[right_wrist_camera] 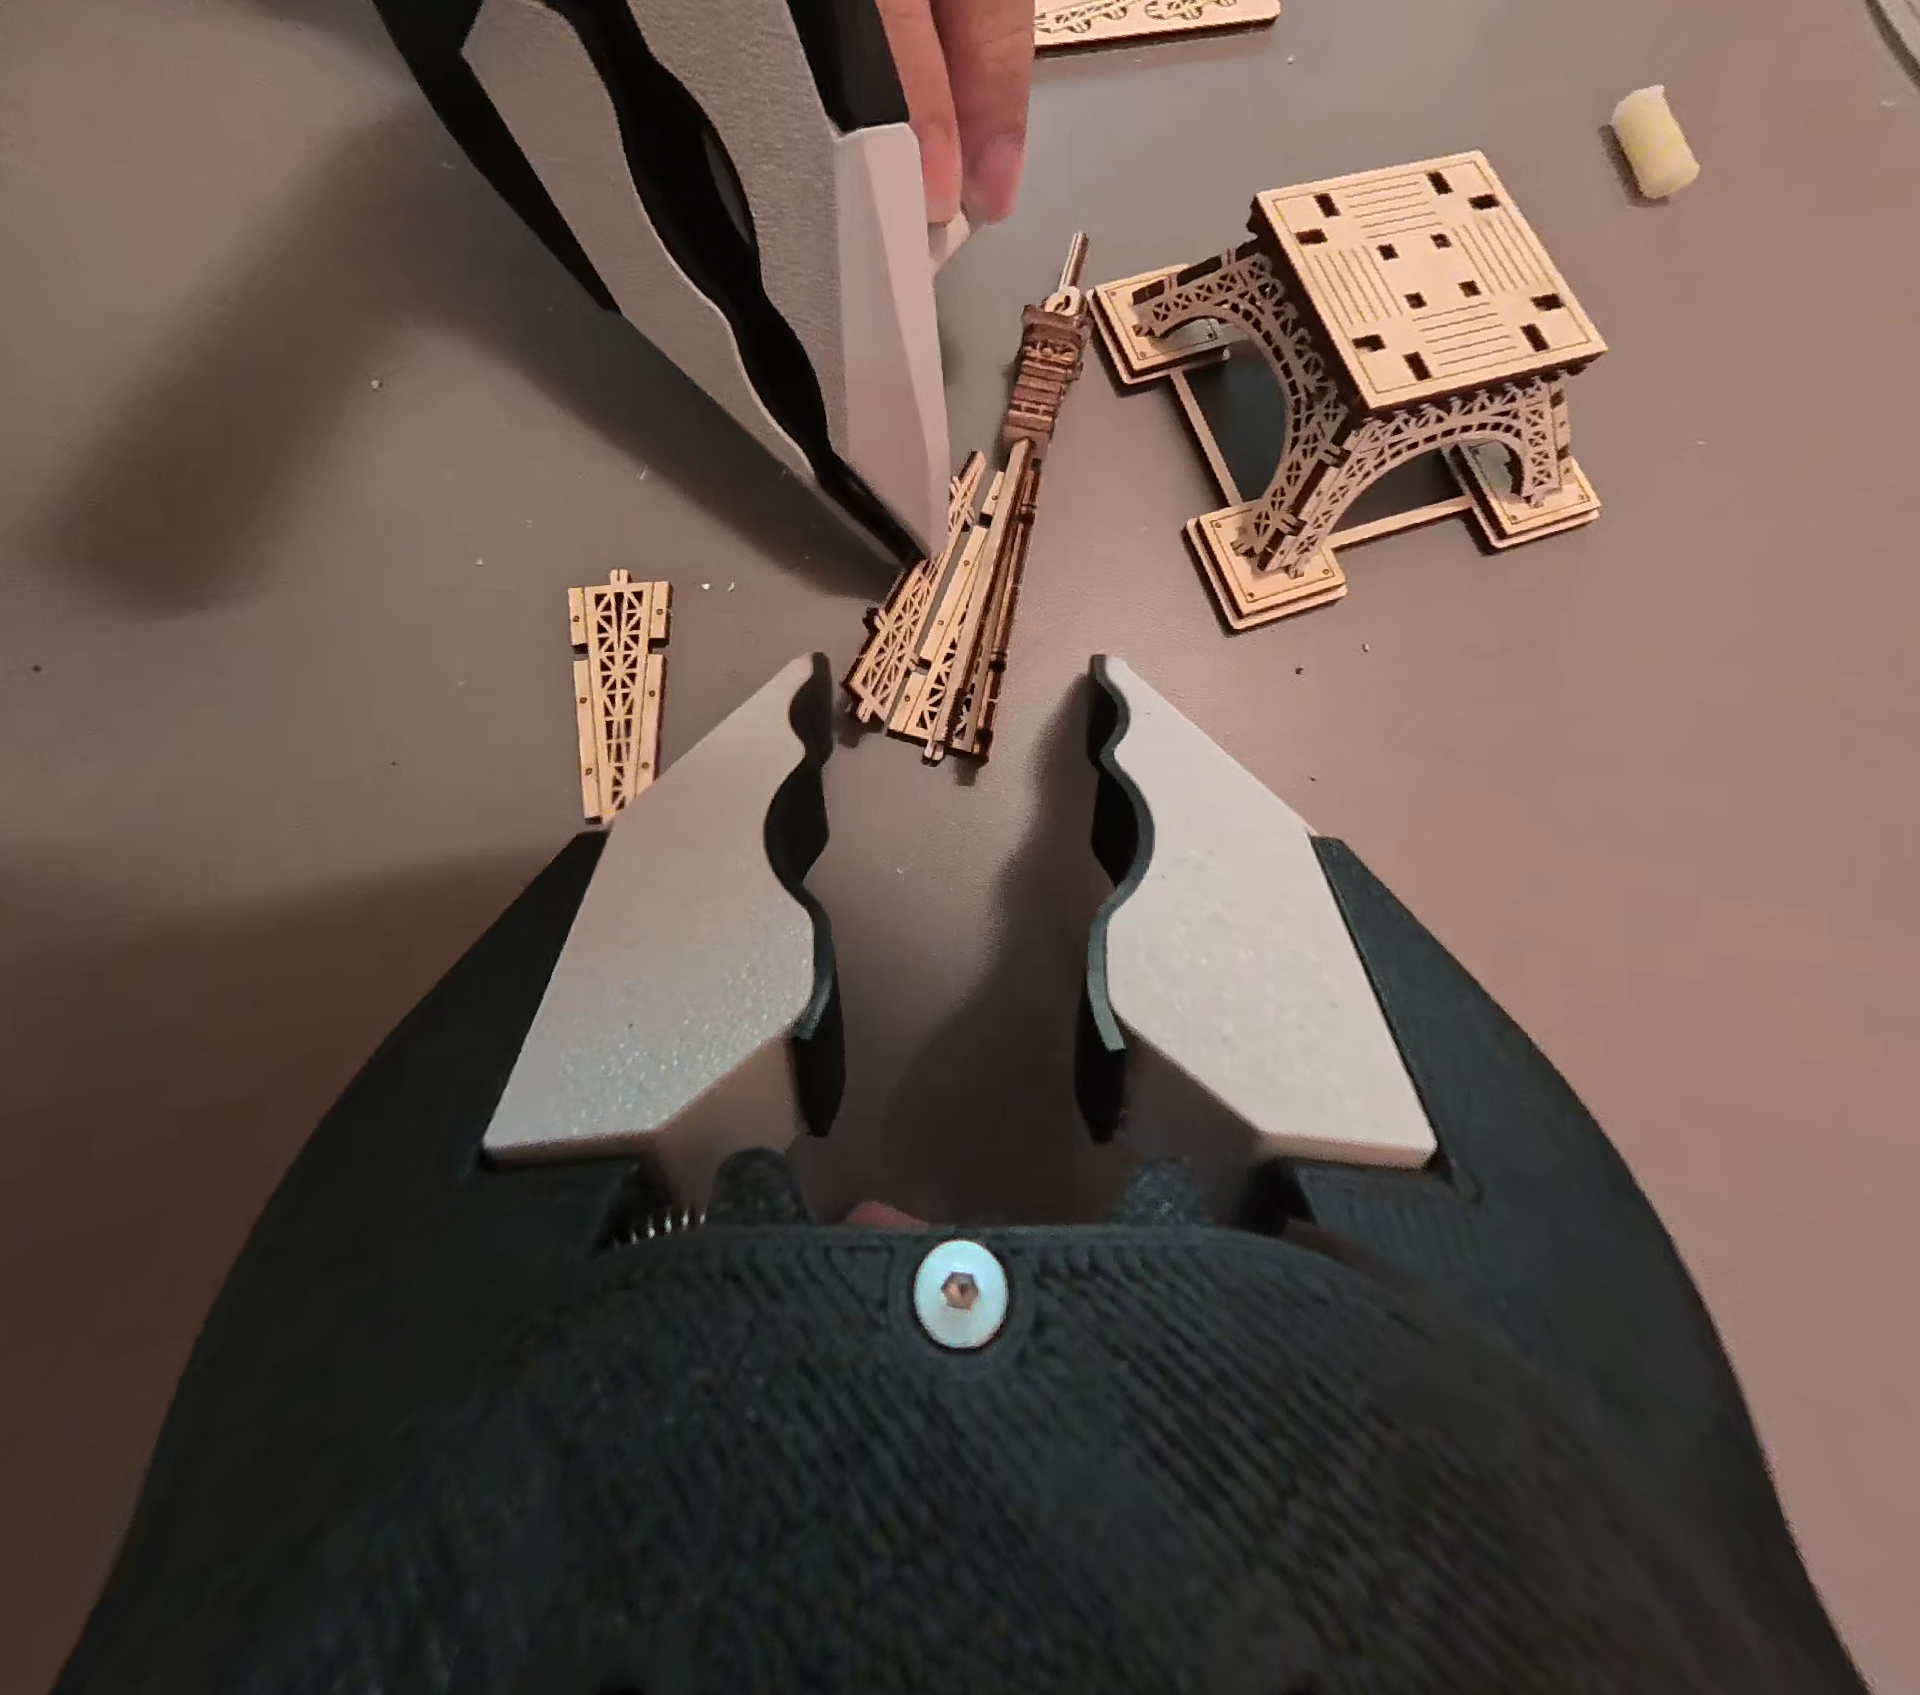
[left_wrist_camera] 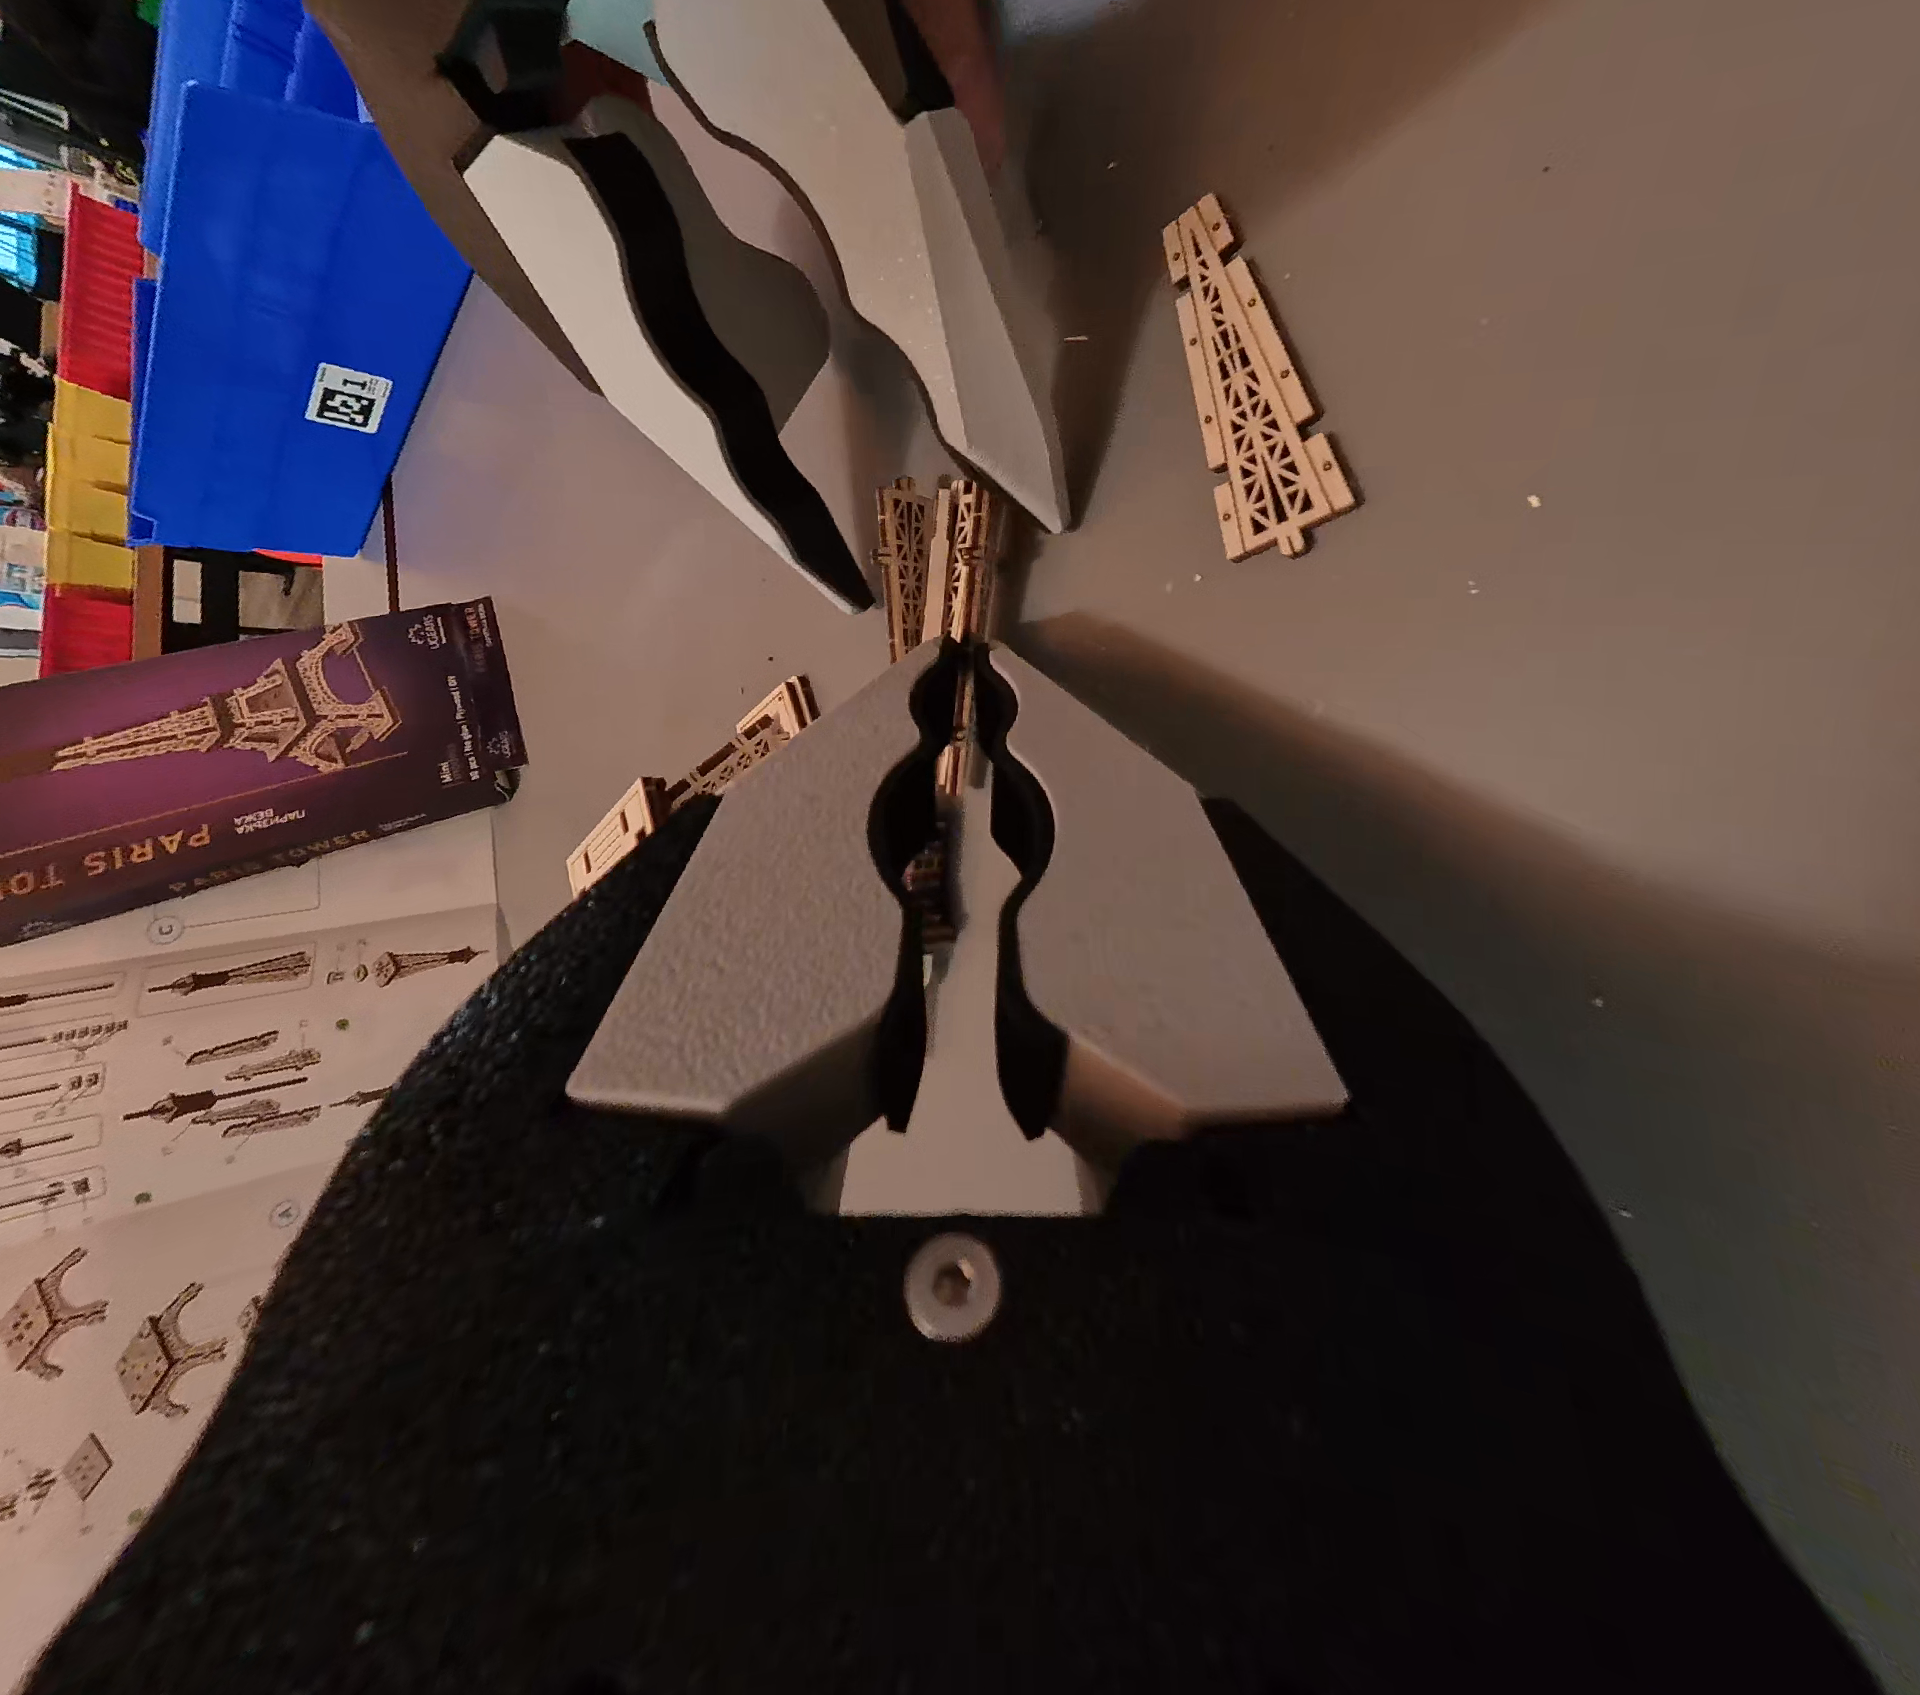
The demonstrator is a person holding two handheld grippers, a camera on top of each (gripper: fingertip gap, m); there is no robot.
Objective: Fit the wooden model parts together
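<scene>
We're pinching the lattice spire section [right_wrist_camera: 940,617] on the grey table [right_wrist_camera: 312,295] with our left gripper [left_wrist_camera: 961,658]; right gripper [right_wrist_camera: 961,689] is gaping wide, empty. Squeezing harder risks snapping thin struts.

The tower spire section [right_wrist_camera: 951,596], pale laser-cut lattice with a darker tip, is lying tilted on the table, tip pointing toward 12 o'clock. A flat lattice panel [right_wrist_camera: 615,695] is lying at its 9 o'clock, apart. The arched tower base [right_wrist_camera: 1382,367] is standing upright at 2 o'clock, square slotted deck facing up.
</scene>
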